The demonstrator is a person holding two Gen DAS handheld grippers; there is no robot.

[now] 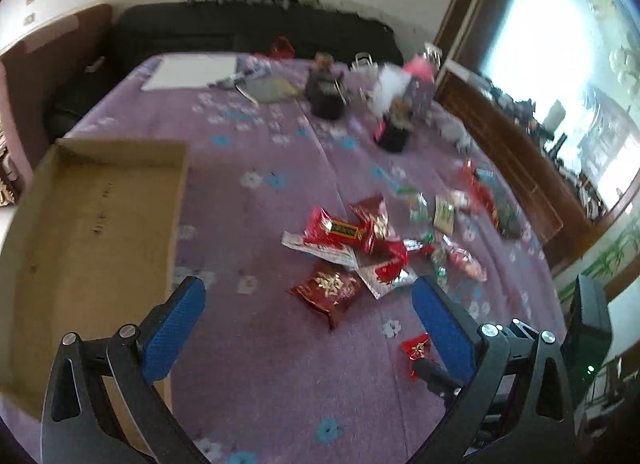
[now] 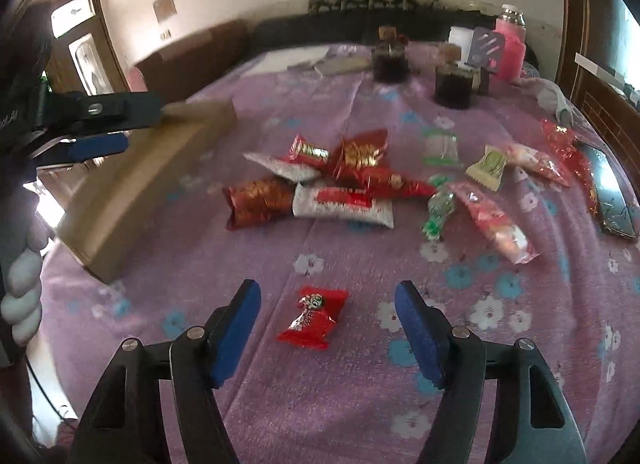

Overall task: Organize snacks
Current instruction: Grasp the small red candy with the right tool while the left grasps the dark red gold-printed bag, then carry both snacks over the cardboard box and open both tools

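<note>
Our right gripper, jaws spread, straddles the small red packet. Left gripper also spread, empty. Slick wrapper could squirt out if we pinch off-centre.

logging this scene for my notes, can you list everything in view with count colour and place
cardboard box: one, brown, open, left side of the table
tablecloth: one, purple with flowers, covers the table
small red snack packet: one, red, alone, in front of the right tool
snack pile: several packets, red and white, table centre
loose snacks: several, green, pink and red, right of the pile
dark jars: two, far end of the table
pink bottle: one, far right corner
left tool: blue pads, open, empty
right tool: blue pads, open, empty
</note>
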